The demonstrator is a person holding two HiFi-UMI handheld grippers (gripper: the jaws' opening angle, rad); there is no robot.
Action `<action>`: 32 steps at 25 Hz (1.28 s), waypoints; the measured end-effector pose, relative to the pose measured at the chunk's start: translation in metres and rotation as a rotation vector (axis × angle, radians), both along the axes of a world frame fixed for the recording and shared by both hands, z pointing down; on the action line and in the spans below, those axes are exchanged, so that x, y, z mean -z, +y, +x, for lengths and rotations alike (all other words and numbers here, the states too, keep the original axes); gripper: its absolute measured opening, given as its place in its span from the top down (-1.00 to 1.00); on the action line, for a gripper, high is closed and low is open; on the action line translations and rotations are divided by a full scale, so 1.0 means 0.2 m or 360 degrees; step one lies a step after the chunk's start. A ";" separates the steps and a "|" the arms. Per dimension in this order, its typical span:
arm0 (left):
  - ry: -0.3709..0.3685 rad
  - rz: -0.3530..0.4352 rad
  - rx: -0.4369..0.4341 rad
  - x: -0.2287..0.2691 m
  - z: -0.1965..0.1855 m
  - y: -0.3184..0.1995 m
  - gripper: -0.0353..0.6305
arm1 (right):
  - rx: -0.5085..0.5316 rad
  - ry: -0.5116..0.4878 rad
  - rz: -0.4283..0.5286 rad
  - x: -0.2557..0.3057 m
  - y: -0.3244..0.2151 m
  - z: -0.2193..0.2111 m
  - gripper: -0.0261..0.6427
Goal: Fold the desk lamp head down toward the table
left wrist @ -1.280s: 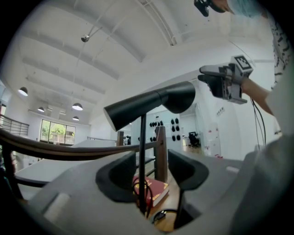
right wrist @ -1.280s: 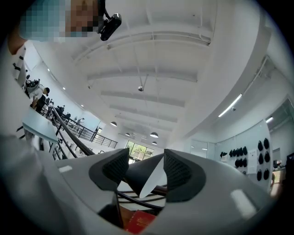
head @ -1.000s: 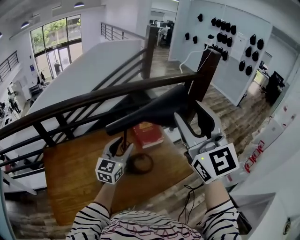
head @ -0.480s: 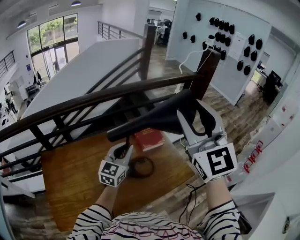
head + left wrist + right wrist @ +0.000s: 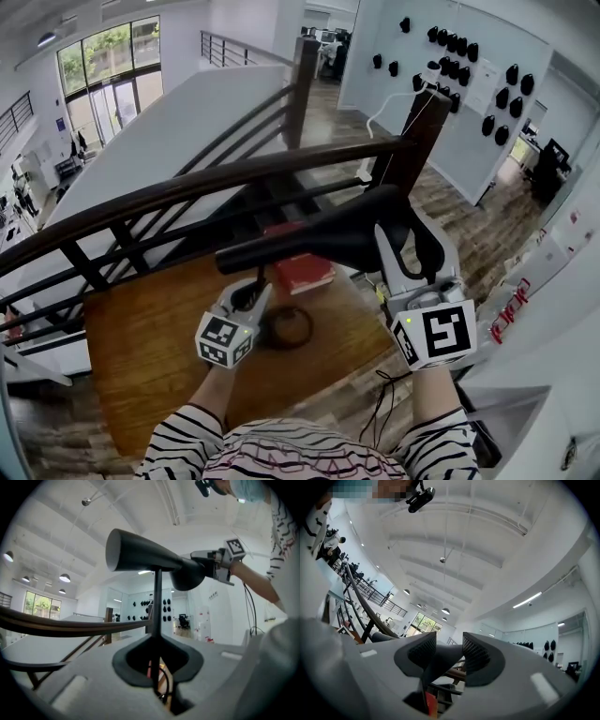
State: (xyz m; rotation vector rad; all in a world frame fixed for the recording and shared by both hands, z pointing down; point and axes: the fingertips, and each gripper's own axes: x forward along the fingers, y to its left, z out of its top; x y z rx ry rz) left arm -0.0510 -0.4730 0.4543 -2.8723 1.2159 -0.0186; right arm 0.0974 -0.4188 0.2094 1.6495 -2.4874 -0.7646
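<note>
Head view, surface: wooden table (image 5: 141,347) set against a dark railing (image 5: 187,192), with a white hall beyond.
Your left gripper (image 5: 247,292): held level, jaws just closed onto the thin lamp stem (image 5: 157,602).
Between them: lamp head (image 5: 319,239), a dark cone lying roughly level above a red book (image 5: 305,272).
Your right gripper (image 5: 408,234): tipped slightly up, jaws just closing, pads on the head's rear end.

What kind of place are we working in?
Likely a mezzanine in an open office or lab: a dark railing, tall windows down beyond it, and a white wall hung with black gear.
</note>
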 end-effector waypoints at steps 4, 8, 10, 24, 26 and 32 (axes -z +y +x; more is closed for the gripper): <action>0.0014 -0.0007 -0.0005 0.00 0.00 0.00 0.77 | -0.0025 -0.0035 -0.0014 -0.02 0.00 0.03 0.44; 0.0024 -0.0010 -0.0007 0.00 0.00 0.01 0.77 | -0.0073 -0.0029 -0.0031 -0.06 0.00 0.04 0.44; 0.0026 -0.0008 -0.0010 0.00 0.00 0.01 0.77 | -0.0091 -0.0047 -0.0062 -0.10 -0.01 0.06 0.43; 0.0023 0.0011 0.0000 0.01 0.01 0.01 0.77 | -0.0136 -0.0283 -0.0300 -0.39 -0.03 0.16 0.46; 0.0022 0.0007 0.0008 0.01 0.01 0.01 0.76 | -0.0141 -0.0303 -0.0339 -0.45 -0.04 0.16 0.48; 0.0010 -0.0005 0.0009 -0.01 0.01 0.02 0.67 | -0.0148 -0.0313 -0.0554 -0.70 -0.07 0.13 0.47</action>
